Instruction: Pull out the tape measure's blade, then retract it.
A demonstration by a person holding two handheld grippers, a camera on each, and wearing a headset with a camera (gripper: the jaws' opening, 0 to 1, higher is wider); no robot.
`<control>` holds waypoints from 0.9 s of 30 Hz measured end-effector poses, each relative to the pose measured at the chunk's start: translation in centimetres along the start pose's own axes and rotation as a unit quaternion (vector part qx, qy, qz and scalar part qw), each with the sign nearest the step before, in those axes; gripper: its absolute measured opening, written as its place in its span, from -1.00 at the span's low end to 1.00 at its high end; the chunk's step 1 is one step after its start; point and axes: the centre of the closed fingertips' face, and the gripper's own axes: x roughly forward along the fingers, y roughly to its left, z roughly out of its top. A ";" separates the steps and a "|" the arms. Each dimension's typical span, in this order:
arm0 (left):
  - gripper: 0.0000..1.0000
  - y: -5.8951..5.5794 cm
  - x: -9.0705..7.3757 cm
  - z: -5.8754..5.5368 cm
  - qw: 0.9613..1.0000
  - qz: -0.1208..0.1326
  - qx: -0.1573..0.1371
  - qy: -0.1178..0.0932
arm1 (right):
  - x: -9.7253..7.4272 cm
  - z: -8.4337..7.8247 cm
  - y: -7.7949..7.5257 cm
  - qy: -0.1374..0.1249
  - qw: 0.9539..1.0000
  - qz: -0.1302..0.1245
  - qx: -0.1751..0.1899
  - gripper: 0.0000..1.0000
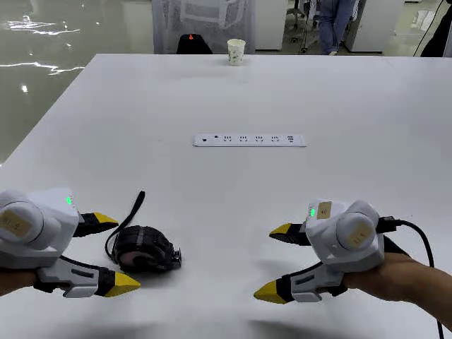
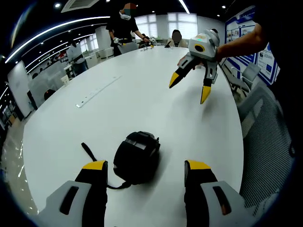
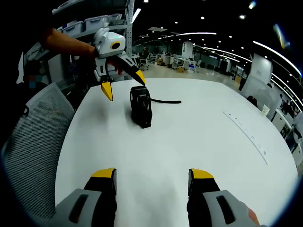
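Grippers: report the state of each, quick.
Left gripper: open, tape measure just ahead of its jaws, not gripped.
Right gripper: open, holding nothing.

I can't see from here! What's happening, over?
Left gripper open, right gripper open, both empty. Tape measure by left gripper, blade in. Nothing blocking.

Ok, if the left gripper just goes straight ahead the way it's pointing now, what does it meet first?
The tape measure. It lies on the table right ahead of the left gripper, in line with the gap between its open jaws, so the jaws would probably pass either side of it. The exact gap is hard to judge.
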 end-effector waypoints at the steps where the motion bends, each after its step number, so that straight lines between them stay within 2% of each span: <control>1: 0.22 0.1 0.0 0.0 1.000 -0.001 0.002 0.002 | 0.2 0.1 -0.1 0.001 1.000 0.001 -0.002 0.15; 7: 0.09 0.6 0.5 -0.6 0.999 -0.012 0.025 0.025 | 1.4 0.5 -0.3 0.009 1.000 0.015 -0.013 0.07; 18: -0.02 1.4 1.2 -0.4 0.997 -0.032 0.047 0.047 | 3.3 1.5 -0.5 0.017 0.999 0.034 -0.025 -0.08; 27: -0.14 1.6 1.7 -0.7 0.992 -0.063 0.078 0.075 | 4.9 2.4 -0.7 0.023 0.998 0.046 -0.038 -0.18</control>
